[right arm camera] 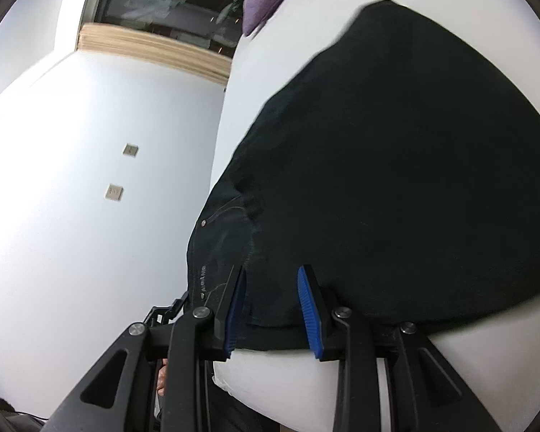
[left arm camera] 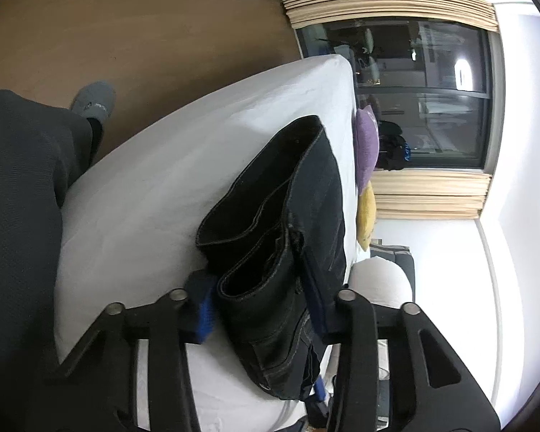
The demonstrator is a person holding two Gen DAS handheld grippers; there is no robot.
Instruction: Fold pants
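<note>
Two layers of the thick, floppy folded pants [left arm camera: 288, 237] on the bed [left arm camera: 154, 194] are being straddled by the wide left gripper [left arm camera: 259, 309], while their hem is being framed, ungripped, by the parted right gripper [right arm camera: 271, 309].

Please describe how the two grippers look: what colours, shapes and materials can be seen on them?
Both grippers, the left gripper and the right gripper, are matte black plastic, with angular linkage arms that have long cut-out slots and round silver pivot pins. The jaws carry bright blue ribbed pads. No cables or sleeves show clearly.
</note>
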